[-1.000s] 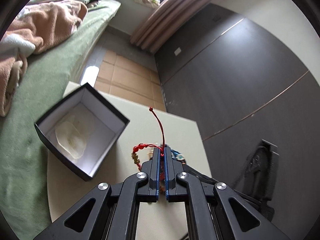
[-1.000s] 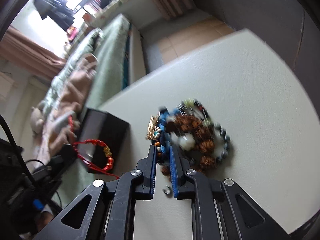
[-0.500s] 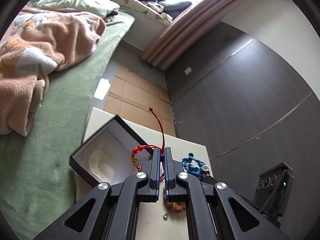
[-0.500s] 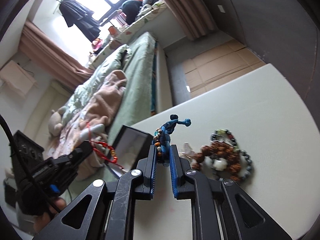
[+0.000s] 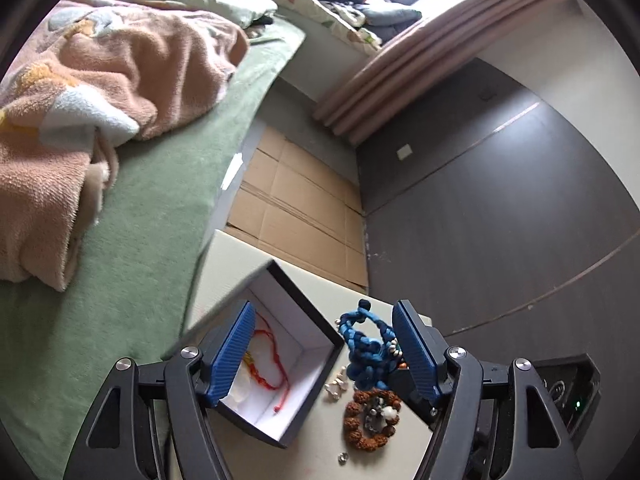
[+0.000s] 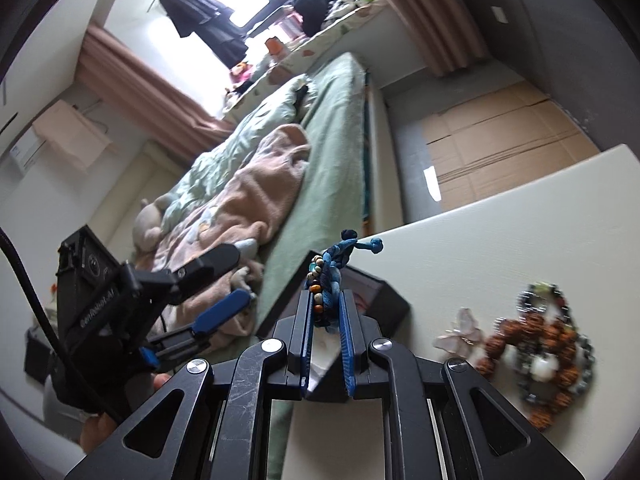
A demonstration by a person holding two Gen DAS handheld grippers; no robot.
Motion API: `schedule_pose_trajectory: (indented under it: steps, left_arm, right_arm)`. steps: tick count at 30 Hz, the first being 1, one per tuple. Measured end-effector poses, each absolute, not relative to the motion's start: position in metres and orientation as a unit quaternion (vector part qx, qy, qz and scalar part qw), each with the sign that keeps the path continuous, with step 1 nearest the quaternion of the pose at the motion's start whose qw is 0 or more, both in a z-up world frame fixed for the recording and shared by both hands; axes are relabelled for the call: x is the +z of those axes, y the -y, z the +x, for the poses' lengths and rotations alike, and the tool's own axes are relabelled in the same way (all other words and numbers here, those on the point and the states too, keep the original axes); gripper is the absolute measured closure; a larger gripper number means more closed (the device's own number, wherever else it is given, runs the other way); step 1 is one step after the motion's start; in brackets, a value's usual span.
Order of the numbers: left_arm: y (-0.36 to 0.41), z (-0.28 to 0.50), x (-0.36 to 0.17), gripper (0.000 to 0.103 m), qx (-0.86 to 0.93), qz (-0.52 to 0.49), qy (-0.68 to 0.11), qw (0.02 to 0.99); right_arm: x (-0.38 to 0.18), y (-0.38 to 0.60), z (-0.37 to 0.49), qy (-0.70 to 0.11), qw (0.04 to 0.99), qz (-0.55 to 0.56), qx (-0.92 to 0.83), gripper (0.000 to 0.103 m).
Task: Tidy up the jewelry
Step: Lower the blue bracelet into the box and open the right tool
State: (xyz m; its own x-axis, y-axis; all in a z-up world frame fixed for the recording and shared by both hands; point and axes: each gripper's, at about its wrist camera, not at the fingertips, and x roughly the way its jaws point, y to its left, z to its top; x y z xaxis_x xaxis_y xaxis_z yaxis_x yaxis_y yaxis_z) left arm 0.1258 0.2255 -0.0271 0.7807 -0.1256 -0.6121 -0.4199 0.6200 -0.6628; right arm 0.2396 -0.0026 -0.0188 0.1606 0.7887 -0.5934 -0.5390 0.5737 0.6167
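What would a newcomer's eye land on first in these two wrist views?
Probably the blue bracelet pinched in the right gripper, held up beside the black box. Next, the red bracelet lying inside that box between the spread fingers of the left gripper, whose jaws have just been opening. A pile of beads sits on the table nearby.

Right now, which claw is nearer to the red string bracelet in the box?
Left. The left claw hangs open right over the red bracelet; the right claw, gripping the blue bracelet, sits beside the box.
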Motion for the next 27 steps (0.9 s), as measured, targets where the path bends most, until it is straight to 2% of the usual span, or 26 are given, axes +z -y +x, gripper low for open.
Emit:
schedule_pose_trajectory:
  steps: [5, 6, 7, 9, 10, 18, 27]
  left_arm:
    - [-0.246, 0.127, -0.035, 0.031, 0.109, -0.448, -0.321, 0.828]
    - [-0.248, 0.127, -0.035, 0.031, 0.112, -0.449, -0.320, 0.826]
    - [-0.250, 0.127, -0.036, 0.031, 0.115, -0.451, -0.322, 0.825]
    - [-0.253, 0.128, -0.038, 0.031, 0.117, -0.450, -0.324, 0.824]
    - [-0.252, 0.129, -0.038, 0.031, 0.117, -0.449, -0.327, 0.823]
    - [-0.236, 0.131, -0.035, 0.031, 0.110, -0.427, -0.340, 0.831]
    - [-0.198, 0.132, -0.034, 0.031, 0.100, -0.383, -0.357, 0.846]
  right_arm:
    - [-0.028, -0.020, 0.237, -0.488, 0.729, 0.129, 0.462, 0.088]
    - [-0.031, -0.027, 0.236, -0.496, 0.729, 0.118, 0.457, 0.085]
    - [-0.037, -0.034, 0.238, -0.511, 0.725, 0.104, 0.449, 0.081]
    - [-0.045, -0.039, 0.241, -0.531, 0.715, 0.102, 0.443, 0.054]
    - [-0.046, -0.035, 0.244, -0.533, 0.718, 0.109, 0.434, 0.051]
    - [-0.035, 0.011, 0.263, -0.518, 0.748, 0.146, 0.389, 0.044]
    - [-0.029, 0.062, 0.271, -0.518, 0.769, 0.167, 0.335, 0.044]
